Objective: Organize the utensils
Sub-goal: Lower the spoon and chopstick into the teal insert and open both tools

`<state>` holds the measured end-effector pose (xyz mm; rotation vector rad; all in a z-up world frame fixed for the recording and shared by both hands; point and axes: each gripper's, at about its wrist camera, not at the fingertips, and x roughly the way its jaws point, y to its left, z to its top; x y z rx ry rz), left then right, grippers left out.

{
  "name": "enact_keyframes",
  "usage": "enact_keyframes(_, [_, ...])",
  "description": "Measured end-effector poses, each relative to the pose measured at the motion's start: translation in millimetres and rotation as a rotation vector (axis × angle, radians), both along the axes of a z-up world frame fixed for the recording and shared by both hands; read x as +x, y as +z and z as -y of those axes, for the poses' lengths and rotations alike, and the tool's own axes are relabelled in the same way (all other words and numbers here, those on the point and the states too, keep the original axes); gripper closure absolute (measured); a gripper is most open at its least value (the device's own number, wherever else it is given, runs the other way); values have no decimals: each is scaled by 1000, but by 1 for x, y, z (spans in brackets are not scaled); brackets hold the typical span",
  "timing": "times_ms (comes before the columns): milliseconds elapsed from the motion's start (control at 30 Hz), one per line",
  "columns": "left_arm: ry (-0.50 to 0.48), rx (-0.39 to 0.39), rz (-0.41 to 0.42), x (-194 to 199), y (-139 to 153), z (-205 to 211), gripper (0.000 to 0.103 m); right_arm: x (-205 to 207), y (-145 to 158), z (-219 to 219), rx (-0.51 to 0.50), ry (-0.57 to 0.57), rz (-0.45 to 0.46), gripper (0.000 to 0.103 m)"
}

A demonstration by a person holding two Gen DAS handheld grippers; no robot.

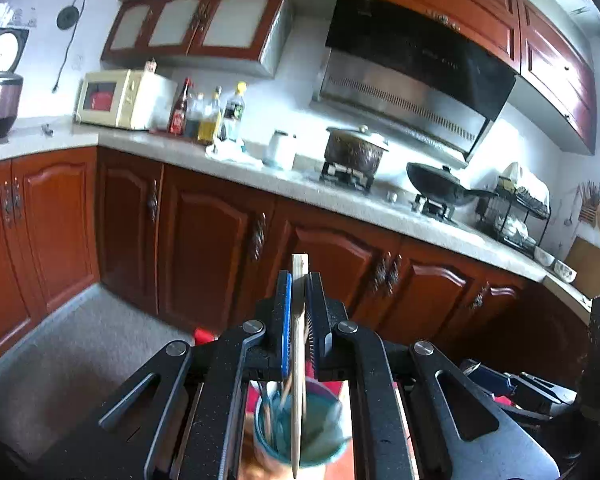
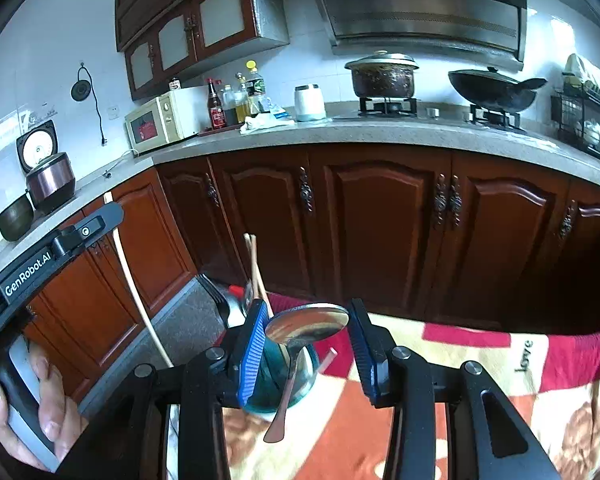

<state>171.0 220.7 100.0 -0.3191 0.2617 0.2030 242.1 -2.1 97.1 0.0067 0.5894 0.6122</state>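
- Left tongs (image 1: 299, 280): pinched nearly shut on one pale wooden chopstick (image 1: 299, 360). It runs straight through the pads, blunt end poking out past the fingertips, thin end hanging down over the cup.
- Right tongs (image 2: 308, 320): partway apart, holding one metal spoon (image 2: 306, 326) by its bowl. The bowl's left edge sits against the left blue pad; whether the right edge touches the other pad is hard to tell. The handle dangles down in front of the cup.
- One teal cup (image 1: 300, 432), the utensil holder, stands on a checked red, orange and cream cloth (image 2: 480, 380) near its left edge, directly under both tongs. The left view is blurry there, so counting inside is rough: a few sticks and maybe a handle.
- In the right view, two more chopsticks (image 2: 254, 268) stick up from behind the left pad, apparently out of the cup, whose rim is hidden by the pad and spoon.
- The person's left hand (image 2: 40, 400) grips the other tool's handle at the lower left of the right view, fingers only, rest cut off.
- Back tabletop: one microwave (image 2: 160, 122), one lidded pot (image 2: 382, 76), one wok (image 2: 494, 88), one rice cooker (image 2: 48, 172) with lid up, and a clump of bottles too packed to count.
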Motion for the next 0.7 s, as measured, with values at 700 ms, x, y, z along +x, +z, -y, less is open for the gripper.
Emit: enact_keyframes(700, [-26, 74, -40, 37, -72, 2, 96, 43, -68, -56, -47, -4, -45, 64])
